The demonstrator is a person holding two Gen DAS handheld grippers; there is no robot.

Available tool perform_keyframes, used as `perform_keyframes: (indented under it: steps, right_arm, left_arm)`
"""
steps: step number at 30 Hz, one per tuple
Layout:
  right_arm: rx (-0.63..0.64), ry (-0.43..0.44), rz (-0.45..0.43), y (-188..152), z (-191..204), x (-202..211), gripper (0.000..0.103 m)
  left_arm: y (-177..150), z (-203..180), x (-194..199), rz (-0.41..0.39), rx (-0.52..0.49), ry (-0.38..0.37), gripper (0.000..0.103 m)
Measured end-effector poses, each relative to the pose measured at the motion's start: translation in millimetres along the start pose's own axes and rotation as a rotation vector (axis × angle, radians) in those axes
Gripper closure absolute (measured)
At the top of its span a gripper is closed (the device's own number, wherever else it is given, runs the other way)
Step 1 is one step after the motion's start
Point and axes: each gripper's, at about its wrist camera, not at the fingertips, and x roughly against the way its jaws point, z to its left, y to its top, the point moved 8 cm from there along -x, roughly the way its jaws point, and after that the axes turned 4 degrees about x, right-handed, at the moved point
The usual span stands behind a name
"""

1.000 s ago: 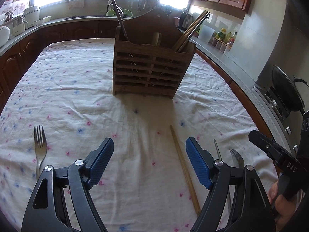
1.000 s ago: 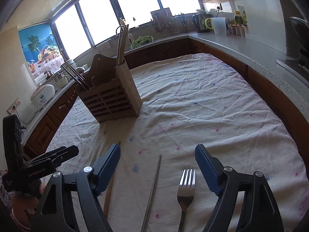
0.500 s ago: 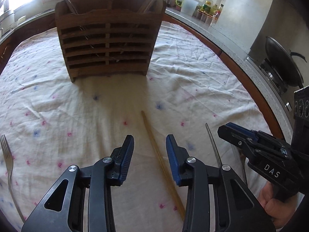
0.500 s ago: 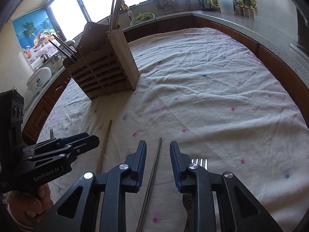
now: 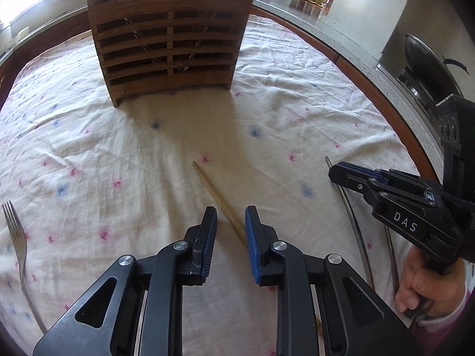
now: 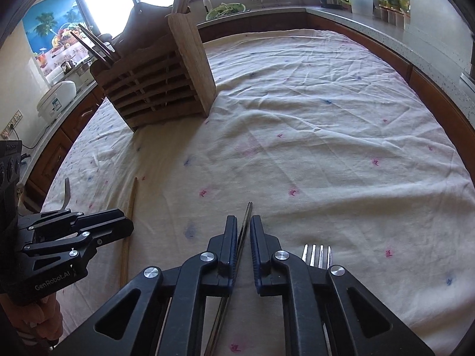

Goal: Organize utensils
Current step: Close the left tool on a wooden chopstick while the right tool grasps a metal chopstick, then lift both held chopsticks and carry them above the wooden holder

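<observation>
A wooden chopstick (image 5: 219,197) lies on the flowered cloth. My left gripper (image 5: 230,221) straddles its near end, jaws closing, with a gap still on the left side. My right gripper (image 6: 243,227) straddles a metal chopstick (image 6: 248,213); its jaws are closing too, and the stick rests against the left pad with a sliver of cloth beside the right one. In the left wrist view the right gripper (image 5: 334,175) hovers over that metal chopstick (image 5: 353,222). One fork (image 5: 14,237) lies far left, another fork (image 6: 316,255) just right of my right gripper. The slatted wooden holder (image 5: 169,44) stands beyond, holding several utensils.
The left gripper (image 6: 127,225) shows at the left of the right wrist view, a hand beneath it. A wok (image 5: 427,59) sits on the stove past the table's right edge. A rice cooker (image 6: 56,98) and jars (image 6: 392,6) line the counters around the table.
Both grippers have dropped closer to the cloth and their jaws have narrowed from wide apart. The left now frames the wooden chopstick, the right the metal one.
</observation>
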Motion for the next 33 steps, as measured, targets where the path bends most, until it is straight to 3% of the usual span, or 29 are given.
perform_keyframes:
  steps: [8, 14, 18, 23, 33]
  right_arm:
    - [0.013, 0.006, 0.001, 6.0, 0.8, -6.5, 0.093]
    - [0.043, -0.015, -0.006, 6.1, 4.2, -7.2, 0.097]
    - [0.019, 0.021, -0.014, 7.9, 5.1, -4.6, 0.098]
    - [0.019, 0.044, -0.068, 17.1, 14.4, 15.1, 0.099]
    - [0.015, 0.098, -0.235, 50.7, 33.3, 84.0, 0.099]
  left_arm:
    - [22.0, -0.4, -15.4, -0.002, -0.026, 0.052, 0.082]
    - [27.7, -4.6, -21.1, -0.024, -0.099, 0.096, 0.094]
    - [25.2, -4.3, -14.9, -0.030, -0.087, 0.065, 0.099]
    - [23.9, -2.6, 10.9, -0.079, -0.063, 0.027, 0.099]
    - [36.6, 12.0, 101.3, -0.251, 0.000, -0.062, 0.099]
